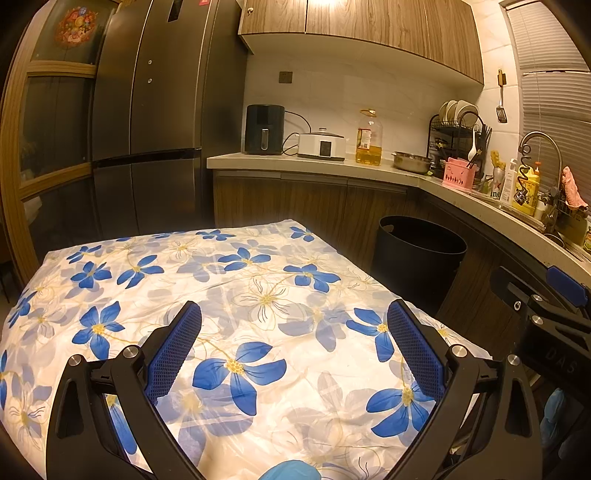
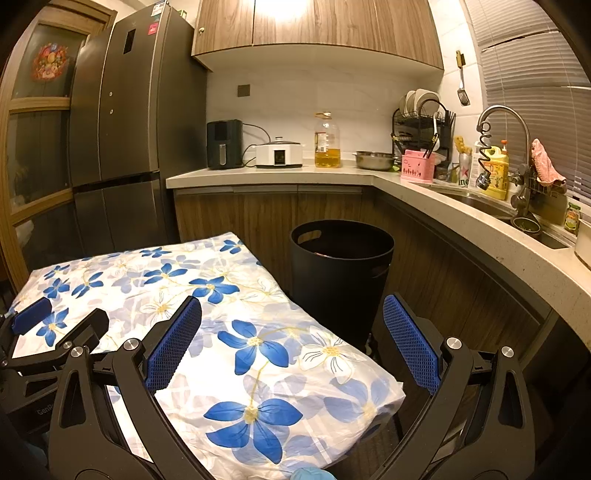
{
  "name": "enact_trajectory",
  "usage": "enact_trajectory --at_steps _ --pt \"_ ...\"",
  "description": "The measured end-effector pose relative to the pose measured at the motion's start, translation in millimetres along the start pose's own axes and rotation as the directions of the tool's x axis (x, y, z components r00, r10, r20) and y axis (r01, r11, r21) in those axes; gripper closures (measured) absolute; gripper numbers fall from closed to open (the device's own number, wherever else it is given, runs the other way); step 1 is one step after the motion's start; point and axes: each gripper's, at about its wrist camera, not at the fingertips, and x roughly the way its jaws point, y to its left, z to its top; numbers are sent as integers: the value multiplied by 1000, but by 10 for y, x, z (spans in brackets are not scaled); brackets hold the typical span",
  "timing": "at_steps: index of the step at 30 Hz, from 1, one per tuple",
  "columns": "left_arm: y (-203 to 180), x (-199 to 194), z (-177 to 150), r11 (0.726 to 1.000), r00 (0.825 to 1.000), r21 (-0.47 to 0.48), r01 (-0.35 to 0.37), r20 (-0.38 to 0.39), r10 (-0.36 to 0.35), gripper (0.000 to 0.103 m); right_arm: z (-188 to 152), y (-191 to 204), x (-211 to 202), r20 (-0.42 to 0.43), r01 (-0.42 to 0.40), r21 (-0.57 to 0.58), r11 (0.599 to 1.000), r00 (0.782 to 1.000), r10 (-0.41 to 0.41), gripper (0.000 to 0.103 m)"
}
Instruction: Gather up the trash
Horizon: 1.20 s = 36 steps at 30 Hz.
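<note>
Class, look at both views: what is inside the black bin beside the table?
In the right wrist view, the black bin shows a faint reddish patch just below its far rim. In the left wrist view its interior looks dark. The bin's walls hide the bottom, so the contents cannot be identified.

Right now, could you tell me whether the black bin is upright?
Upright: the bin stands on the floor beside the table, its open rim facing up.

Warm light falls on a white-tiled wall (image 1: 332, 92), wooden cabinets (image 1: 369, 22), a dark refrigerator (image 1: 147, 110), a pale counter (image 2: 277, 175) and window blinds (image 2: 535, 55).
</note>
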Motion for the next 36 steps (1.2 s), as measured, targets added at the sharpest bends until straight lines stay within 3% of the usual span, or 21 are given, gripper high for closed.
enact_trajectory --at_steps 29,34,36 --pt "-18 -2 -4 1000 1000 2 -1 -1 1 7 8 -2 -17 6 0 4 1000 1000 0 6" --pt "6 4 -17 1000 1000 -3 -3 -9 3 13 10 1 -15 4 -2 5 1000 1000 2 6" --pt "29 10 -26 1000 1000 -5 -10 -16 10 22 13 -2 -20 5 -1 5 1000 1000 1 6"
